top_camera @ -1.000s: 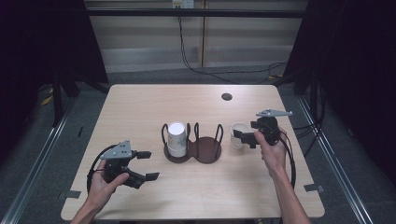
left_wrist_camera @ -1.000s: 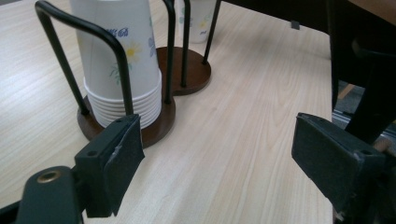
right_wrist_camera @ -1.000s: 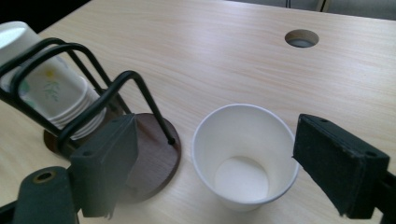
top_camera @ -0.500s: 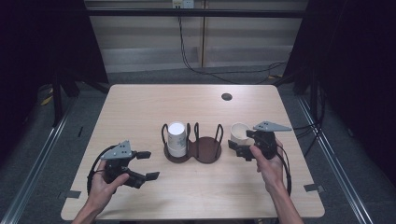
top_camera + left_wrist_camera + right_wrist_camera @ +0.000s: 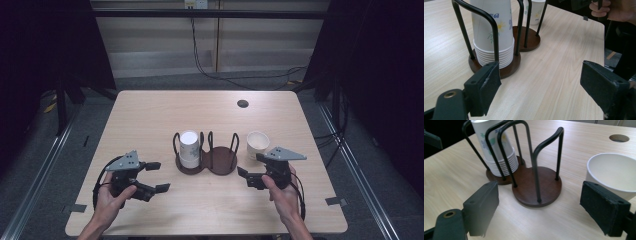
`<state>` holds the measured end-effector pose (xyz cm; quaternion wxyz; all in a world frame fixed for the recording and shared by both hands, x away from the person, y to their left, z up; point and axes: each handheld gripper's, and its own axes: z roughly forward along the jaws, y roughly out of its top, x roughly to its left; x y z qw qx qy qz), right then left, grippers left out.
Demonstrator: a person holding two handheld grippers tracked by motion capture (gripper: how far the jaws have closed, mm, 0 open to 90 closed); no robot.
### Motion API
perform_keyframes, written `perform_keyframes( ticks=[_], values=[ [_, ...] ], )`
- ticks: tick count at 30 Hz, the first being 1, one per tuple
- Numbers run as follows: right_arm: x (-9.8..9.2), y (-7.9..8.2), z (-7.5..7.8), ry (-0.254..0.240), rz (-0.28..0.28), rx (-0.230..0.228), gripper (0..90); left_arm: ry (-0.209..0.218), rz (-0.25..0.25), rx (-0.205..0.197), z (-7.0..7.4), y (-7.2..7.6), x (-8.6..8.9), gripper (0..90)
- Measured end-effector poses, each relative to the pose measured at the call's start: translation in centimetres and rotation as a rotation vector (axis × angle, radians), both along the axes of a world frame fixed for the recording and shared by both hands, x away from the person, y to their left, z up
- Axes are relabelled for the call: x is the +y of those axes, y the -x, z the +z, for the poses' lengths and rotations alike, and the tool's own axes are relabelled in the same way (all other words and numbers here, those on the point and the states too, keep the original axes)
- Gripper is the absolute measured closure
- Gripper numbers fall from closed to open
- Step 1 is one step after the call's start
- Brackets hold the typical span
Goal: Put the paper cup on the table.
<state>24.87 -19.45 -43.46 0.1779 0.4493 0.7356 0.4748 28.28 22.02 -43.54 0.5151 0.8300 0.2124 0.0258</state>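
Observation:
A cup holder (image 5: 220, 161) with a brown double base and black wire hoops stands mid-table. Its left ring holds a stack of upside-down flowered paper cups (image 5: 189, 147); the right ring is bare. A single white cup (image 5: 258, 144) stands mouth up on the table just right of the holder. My right gripper (image 5: 251, 166) is open, just in front of that cup, with nothing between its jaws. In the right gripper view the cup (image 5: 614, 173) sits behind the right jaw. My left gripper (image 5: 160, 176) is open at the front left, aimed at the stack (image 5: 492, 32).
A round cable hole (image 5: 243, 103) lies at the table's back right. The wooden table (image 5: 150, 120) has bare surface around the holder. Dark floor and cables lie beyond the far edge. A hand (image 5: 616, 10) with the other gripper shows in the left gripper view.
My right gripper has drawn back toward the front edge, away from the white cup, which stays standing on the table. The left gripper has not moved.

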Motion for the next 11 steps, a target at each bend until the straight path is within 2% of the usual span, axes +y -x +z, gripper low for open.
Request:
perform_keyframes(
  ticks=[3, 11],
  values=[
    [0.1, 0.4, -0.5, -0.019, -0.002, -0.002, 14.9, -0.004, 0.0, -0.001, 0.0, 0.0, 0.1, 16.3],
    [0.4, 1.3, -1.1, -0.017, 0.003, -0.026, 14.8, -0.007, 0.001, -0.004, -0.3, 0.0, 0.0, 16.4]
  ],
)
